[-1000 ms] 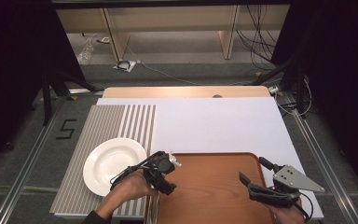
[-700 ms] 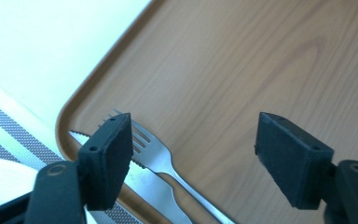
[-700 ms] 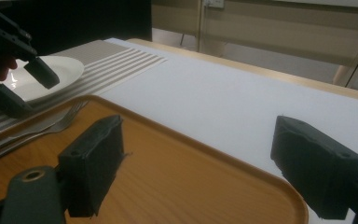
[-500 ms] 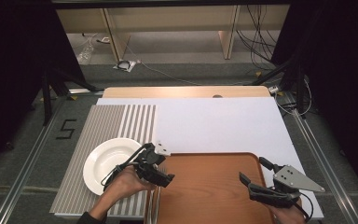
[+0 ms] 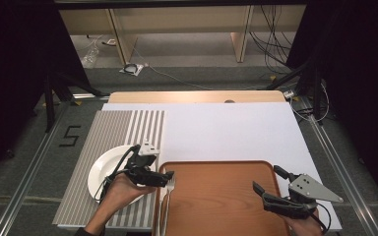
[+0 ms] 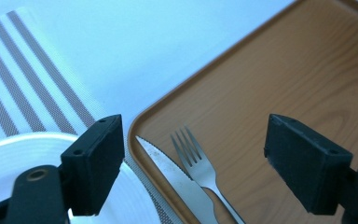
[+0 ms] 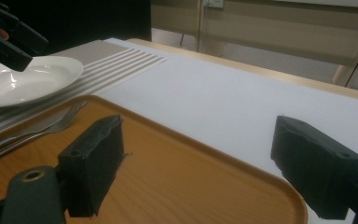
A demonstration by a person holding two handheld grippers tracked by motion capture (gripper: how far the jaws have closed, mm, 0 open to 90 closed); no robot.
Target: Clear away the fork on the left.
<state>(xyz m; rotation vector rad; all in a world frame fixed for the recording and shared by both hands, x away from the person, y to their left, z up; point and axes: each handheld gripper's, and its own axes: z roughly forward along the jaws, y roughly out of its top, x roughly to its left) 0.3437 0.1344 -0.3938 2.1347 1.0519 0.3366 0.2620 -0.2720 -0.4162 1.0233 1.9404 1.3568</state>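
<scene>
While our left gripper (image 5: 163, 178) hangs with jaws wide, just opened and empty, the fork (image 6: 198, 161) and knife (image 6: 175, 179) lie side by side at the left edge of the wooden tray (image 5: 216, 206). Thin, stiff and slippery, they are probably best pinched across the handles. Our right gripper (image 5: 268, 189) waits wide, empty. Nearby, a white plate (image 5: 103, 169) rests on the striped placemat (image 5: 108, 130) on the white tabletop (image 5: 226, 130); dark curtains surround us.

Most of the brown tray (image 5: 221, 196) lies bare and open to a pass, as does the white sheet (image 5: 226, 130) beyond it, while a fork (image 6: 196, 161) and knife (image 6: 175, 179) crowd its left edge just beside the plate (image 5: 103, 169).
</scene>
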